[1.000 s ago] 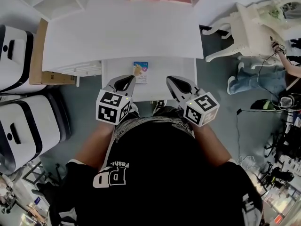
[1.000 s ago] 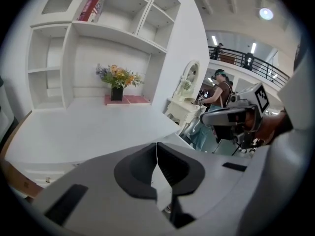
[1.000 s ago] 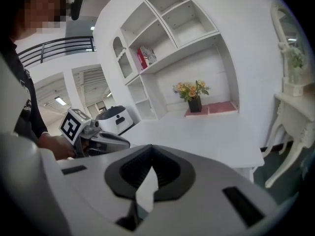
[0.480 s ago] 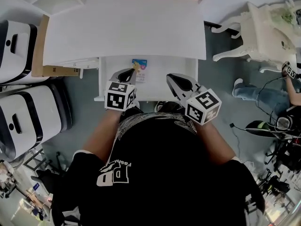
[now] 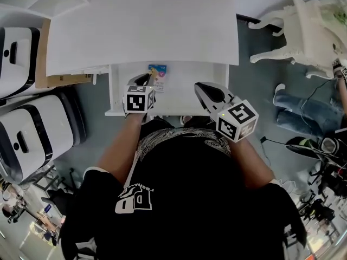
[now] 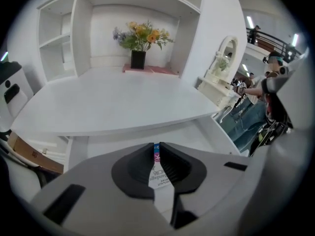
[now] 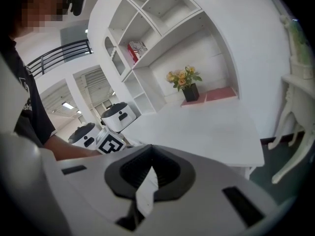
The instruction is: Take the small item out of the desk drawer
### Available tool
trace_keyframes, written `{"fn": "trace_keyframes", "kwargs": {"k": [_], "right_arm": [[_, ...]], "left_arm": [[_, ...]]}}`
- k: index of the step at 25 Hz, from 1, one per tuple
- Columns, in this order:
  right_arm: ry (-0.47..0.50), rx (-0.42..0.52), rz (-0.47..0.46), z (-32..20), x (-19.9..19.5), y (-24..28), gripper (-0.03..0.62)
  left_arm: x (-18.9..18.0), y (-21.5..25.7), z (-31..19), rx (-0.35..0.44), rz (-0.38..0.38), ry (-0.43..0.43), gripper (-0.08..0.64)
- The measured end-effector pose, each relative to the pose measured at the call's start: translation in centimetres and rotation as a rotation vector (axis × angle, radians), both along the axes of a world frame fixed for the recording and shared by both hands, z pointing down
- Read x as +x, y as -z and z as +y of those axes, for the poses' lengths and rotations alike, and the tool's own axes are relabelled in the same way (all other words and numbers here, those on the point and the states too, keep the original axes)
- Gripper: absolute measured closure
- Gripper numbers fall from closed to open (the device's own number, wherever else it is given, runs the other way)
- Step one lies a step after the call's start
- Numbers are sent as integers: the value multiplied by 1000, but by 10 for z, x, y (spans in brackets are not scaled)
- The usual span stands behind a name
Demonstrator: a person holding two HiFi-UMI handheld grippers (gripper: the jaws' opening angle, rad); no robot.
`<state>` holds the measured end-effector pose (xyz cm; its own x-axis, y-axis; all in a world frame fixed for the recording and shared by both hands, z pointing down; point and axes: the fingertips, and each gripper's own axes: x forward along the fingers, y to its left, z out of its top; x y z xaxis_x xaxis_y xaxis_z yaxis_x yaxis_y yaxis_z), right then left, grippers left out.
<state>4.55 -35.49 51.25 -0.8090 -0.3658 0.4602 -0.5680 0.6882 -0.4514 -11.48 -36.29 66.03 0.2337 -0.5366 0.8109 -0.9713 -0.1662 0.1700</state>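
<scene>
Plainly, the risk sits at the left tool (image 6: 156,147): its jaws have just been opening yet stand only a crack apart, and coming down that narrow the tips would likely shove the packet (image 5: 158,70) along the drawer (image 5: 181,93) floor rather than straddle it. Nothing is pinched; the packet shows through the slit, lying at the drawer's back by the desk (image 5: 141,31) edge. The right tool (image 7: 147,149) hovers closed and empty over the drawer's right side.
</scene>
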Motion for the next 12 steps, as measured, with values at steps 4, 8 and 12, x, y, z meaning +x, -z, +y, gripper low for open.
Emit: {"fn": "trace_keyframes", "kwargs": {"k": [4, 8, 12], "right_arm": [[-14, -18, 21, -5, 17, -14, 583], [-19, -29, 38, -8, 29, -25, 583], [-25, -45, 43, -7, 39, -31, 583]], "left_arm": [[3, -34, -2, -78, -18, 1, 479], [4, -65, -5, -135, -30, 21, 468], [2, -90, -4, -183, -45, 61, 441]]}}
